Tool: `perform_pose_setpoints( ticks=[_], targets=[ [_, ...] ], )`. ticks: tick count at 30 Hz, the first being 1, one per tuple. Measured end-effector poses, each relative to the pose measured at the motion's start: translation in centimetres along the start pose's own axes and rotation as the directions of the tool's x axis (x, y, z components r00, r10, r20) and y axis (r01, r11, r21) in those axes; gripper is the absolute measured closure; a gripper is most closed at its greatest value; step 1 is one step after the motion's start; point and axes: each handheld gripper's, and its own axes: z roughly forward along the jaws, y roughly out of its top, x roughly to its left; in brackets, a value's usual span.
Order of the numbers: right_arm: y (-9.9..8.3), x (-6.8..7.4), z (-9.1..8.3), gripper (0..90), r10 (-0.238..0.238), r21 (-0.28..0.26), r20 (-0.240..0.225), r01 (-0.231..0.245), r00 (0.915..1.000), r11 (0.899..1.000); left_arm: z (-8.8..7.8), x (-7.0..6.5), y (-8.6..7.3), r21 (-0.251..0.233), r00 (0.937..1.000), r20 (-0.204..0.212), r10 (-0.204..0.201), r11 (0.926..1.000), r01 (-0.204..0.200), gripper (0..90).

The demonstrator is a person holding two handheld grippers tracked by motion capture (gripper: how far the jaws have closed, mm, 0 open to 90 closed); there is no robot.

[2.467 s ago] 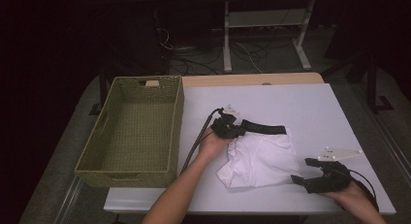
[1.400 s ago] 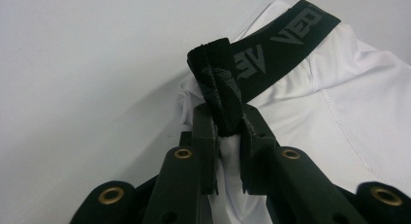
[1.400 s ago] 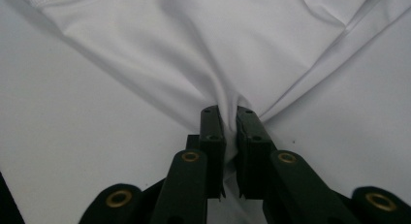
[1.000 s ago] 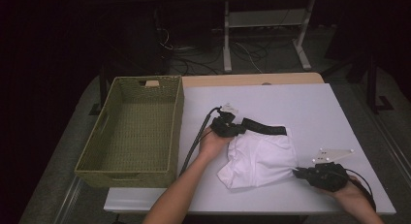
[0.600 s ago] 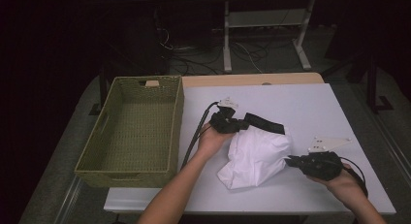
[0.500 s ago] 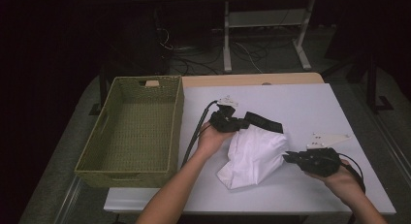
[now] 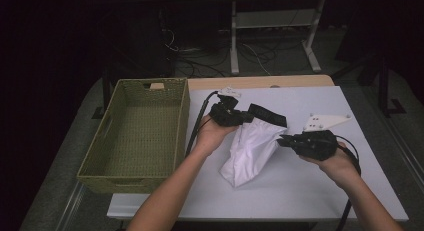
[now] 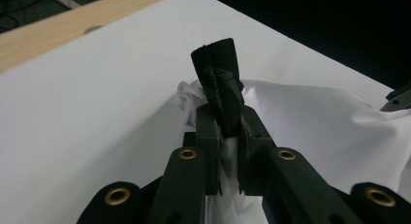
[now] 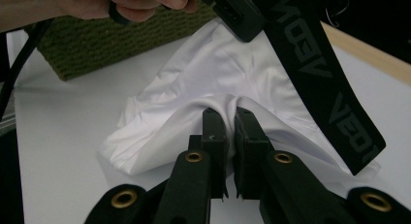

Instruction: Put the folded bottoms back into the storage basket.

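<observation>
Above the table (image 7: 300, 191), left gripper (image 7: 235, 116) and right gripper (image 7: 285, 141) both clamp the white underwear (image 7: 252, 151), lifted; next, carry it into the wicker basket (image 7: 100, 176).

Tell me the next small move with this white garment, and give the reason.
Probably carry it left toward the basket. The left gripper is shut on the black waistband and the right gripper pinches the white fabric, so the white garment hangs between them, its lower end apparently still on the table.
</observation>
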Motion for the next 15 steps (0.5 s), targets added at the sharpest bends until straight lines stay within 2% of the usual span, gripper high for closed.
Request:
perform_pose_setpoints(
  ticks=[4, 11, 13, 15],
  targets=[
    [1.6, 0.0, 0.3, 83.8, -0.014, -0.019, -0.009, 0.014, 0.9999, 1.0, -1.4, -0.2, 1.0, -0.002, 0.9997, -0.019, 0.012, 0.9999, -0.012, 81.0],
    [4.9, 0.1, 0.4, 83.7, -0.049, -0.052, -0.035, 0.047, 0.9982, 0.998, -4.1, -0.5, 2.8, -0.057, 0.9989, -0.033, 0.034, 0.9977, -0.036, 81.0],
    [5.2, 0.1, 0.5, 83.7, -0.053, -0.054, -0.036, 0.051, 0.9979, 0.997, -4.4, -0.5, 3.0, -0.064, 0.9987, -0.035, 0.036, 0.9972, -0.039, 81.0],
    [6.3, 0.1, 0.4, 83.7, -0.057, -0.07, -0.046, 0.054, 0.9973, 0.996, -5.0, -0.7, 3.4, -0.07, 0.9985, -0.038, 0.04, 0.9966, -0.042, 81.0]
  ],
)
